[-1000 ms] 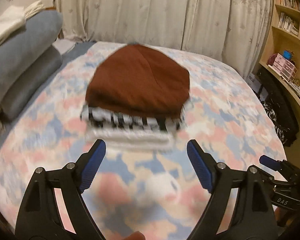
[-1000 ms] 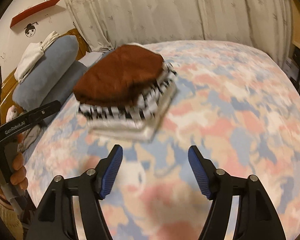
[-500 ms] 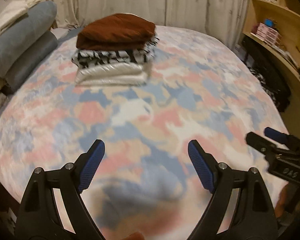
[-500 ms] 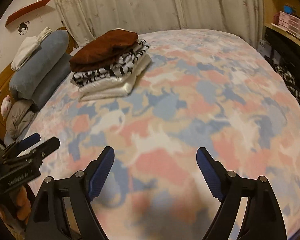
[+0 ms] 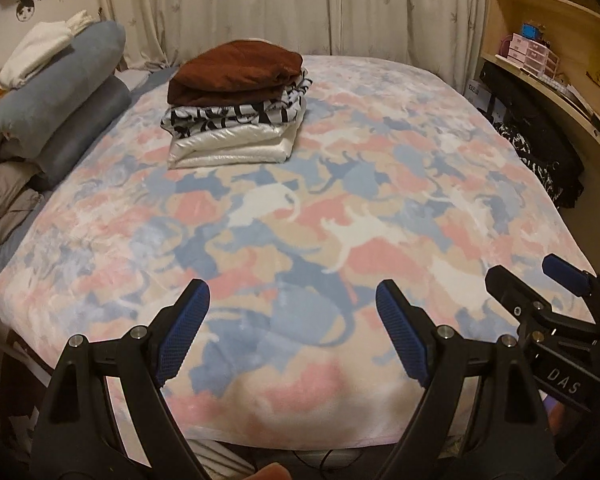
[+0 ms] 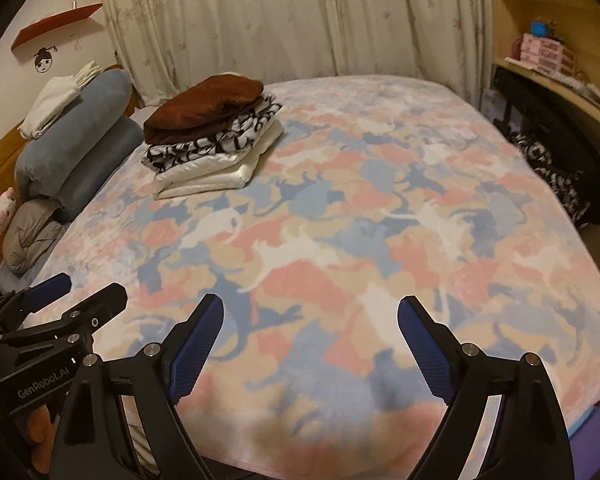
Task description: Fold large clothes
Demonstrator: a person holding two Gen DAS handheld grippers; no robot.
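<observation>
A stack of folded clothes (image 5: 236,104) lies at the far left of the bed: a brown garment (image 5: 240,70) on top, a black-and-white patterned one (image 5: 236,116) under it, a white one (image 5: 228,146) at the bottom. The same stack (image 6: 212,136) shows in the right wrist view. My left gripper (image 5: 292,304) hangs open over the bed's near edge, nothing between its fingers. My right gripper (image 6: 310,320) is beside it, jaws still opening, empty. Each gripper appears at the edge of the other's view: the right gripper (image 5: 556,304) and the left gripper (image 6: 60,304).
A pastel cat-print blanket (image 5: 340,208) covers the bed. Rolled blue bedding (image 5: 56,92) with white cloth on top and a grey pillow (image 5: 4,204) lie along the left side. Curtains (image 5: 300,4) hang behind. Wooden shelves (image 5: 548,52) and dark bags (image 5: 540,152) stand on the right.
Both grippers pulled back from the stack to the near edge of the bed. The right gripper's jaws widened. The stack stays where it was left.
</observation>
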